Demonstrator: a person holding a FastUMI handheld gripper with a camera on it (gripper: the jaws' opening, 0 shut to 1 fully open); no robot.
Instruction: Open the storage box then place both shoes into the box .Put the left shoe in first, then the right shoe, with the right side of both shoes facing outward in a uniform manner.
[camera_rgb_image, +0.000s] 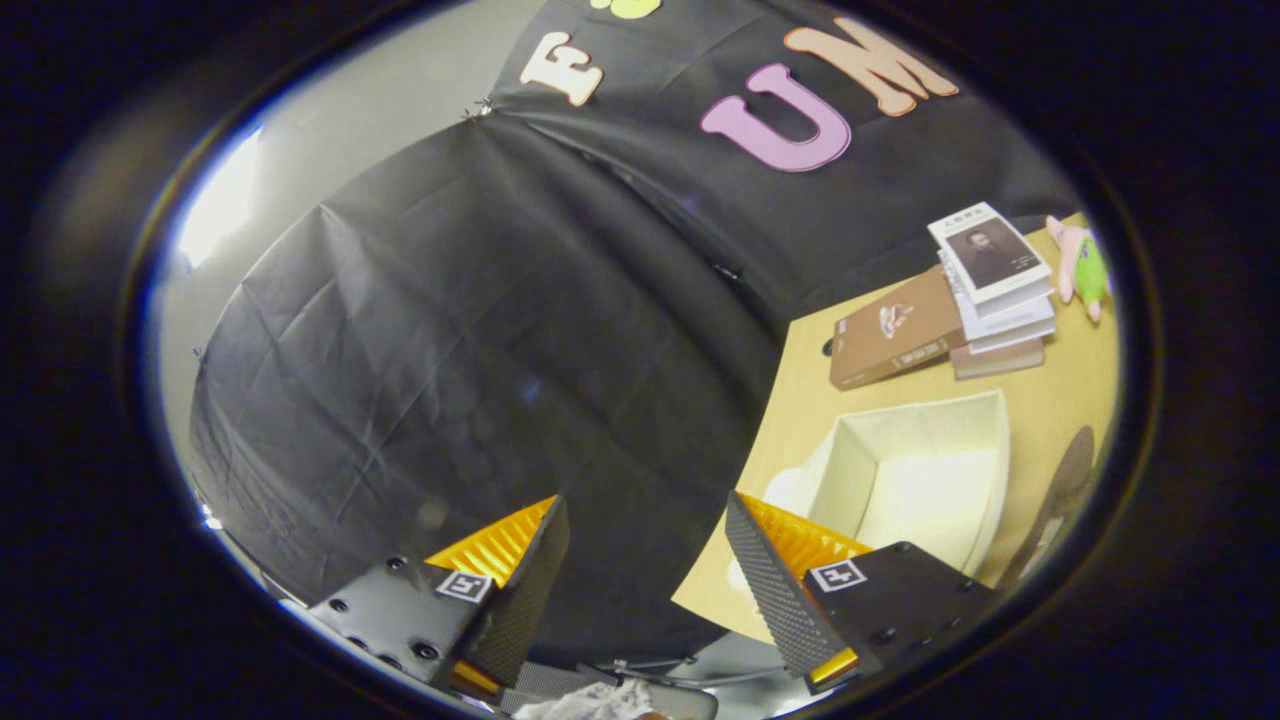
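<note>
Gripper view: hand-held gripper (640, 580) has its fingers spread wide with nothing between them, aimed mostly at the black booth wall (480, 350). Storage box (915, 480) sits open-topped on the bench (1050, 410), just ahead of the right finger and off to that side; inside looks pale and bare, no shoe seen in it. Box looks like soft fabric with thin walls, likely light and floppy, so a rim may buckle if pushed; take it by a wall edge if it needs shifting. Shoes not identifiable here; a dark curved shape (1060, 495) beside the box, can't tell what it is. Beyond the box: stack of books (995, 290), brown book (890, 330) just beside them, small plush toy (1085, 265) further out. Bench is smooth light wood, probably slippery for the box. Pale wall (330, 130) past the cloth.
</note>
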